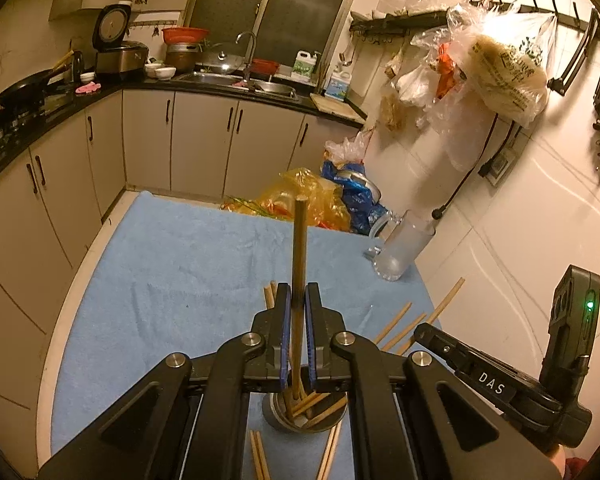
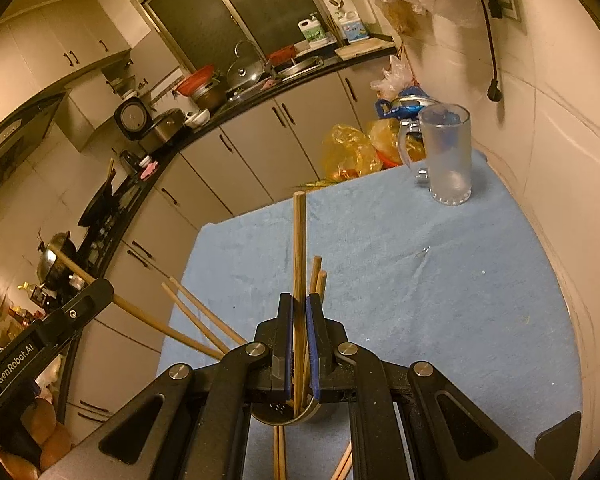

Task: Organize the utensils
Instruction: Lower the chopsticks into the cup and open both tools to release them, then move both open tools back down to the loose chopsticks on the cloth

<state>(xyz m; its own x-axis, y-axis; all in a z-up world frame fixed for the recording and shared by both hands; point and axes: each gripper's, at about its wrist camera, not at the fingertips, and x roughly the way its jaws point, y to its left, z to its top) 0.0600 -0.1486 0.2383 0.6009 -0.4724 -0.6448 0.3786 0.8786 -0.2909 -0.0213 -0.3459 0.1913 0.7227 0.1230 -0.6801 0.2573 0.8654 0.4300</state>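
Note:
In the left wrist view my left gripper (image 1: 299, 292) is shut on a dark brown chopstick (image 1: 299, 240) that stands up out of the jaws. Its lower end dips into a round metal holder (image 1: 278, 420) with several chopsticks inside. In the right wrist view my right gripper (image 2: 299, 300) is shut on a pale wooden chopstick (image 2: 299, 240), and its lower end goes into the same metal holder (image 2: 300, 418). Both grippers hang close over the holder from opposite sides. The right gripper's body (image 1: 496, 384) shows beside the left one. Loose chopsticks (image 1: 400, 328) lie on the blue towel (image 1: 172, 264).
A frosted glass mug (image 2: 448, 156) stands at the table's far right corner near the wall. Yellow and blue plastic bags (image 1: 320, 200) lie on the floor beyond the far edge. Kitchen cabinets and a counter (image 1: 204, 80) run along the left and back. More loose chopsticks (image 1: 258, 456) lie near the holder.

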